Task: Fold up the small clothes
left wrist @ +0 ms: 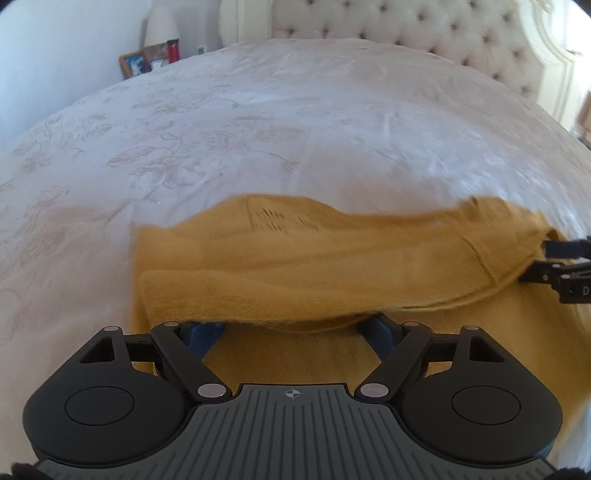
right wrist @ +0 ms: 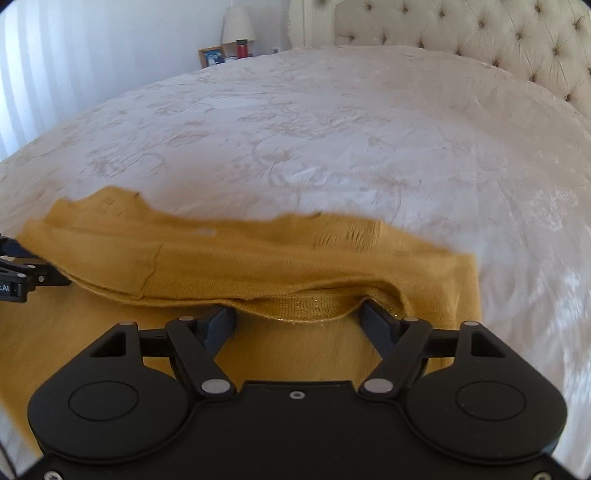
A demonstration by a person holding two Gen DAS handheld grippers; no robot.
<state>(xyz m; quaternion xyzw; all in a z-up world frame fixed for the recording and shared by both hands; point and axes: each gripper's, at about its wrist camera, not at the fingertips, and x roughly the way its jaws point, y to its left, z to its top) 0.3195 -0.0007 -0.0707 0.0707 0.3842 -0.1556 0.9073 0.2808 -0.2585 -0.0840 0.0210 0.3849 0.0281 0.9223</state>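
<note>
A mustard-yellow knit garment (left wrist: 314, 254) lies on the white bedspread; it also fills the low middle of the right wrist view (right wrist: 258, 266). A folded-over layer of it drapes across both grippers' fingers. My left gripper (left wrist: 295, 325) has its jaws spread wide, with the fingertips hidden under the fold. My right gripper (right wrist: 299, 314) is also spread wide, tips under the fold. The right gripper shows at the right edge of the left wrist view (left wrist: 554, 266), and the left gripper at the left edge of the right wrist view (right wrist: 22, 273).
The white floral bedspread (left wrist: 258, 129) stretches ahead. A tufted cream headboard (right wrist: 480, 33) stands at the back right. A nightstand at the back left holds a lamp (right wrist: 238, 24), a framed photo (right wrist: 211, 56) and a red bottle (right wrist: 242, 48).
</note>
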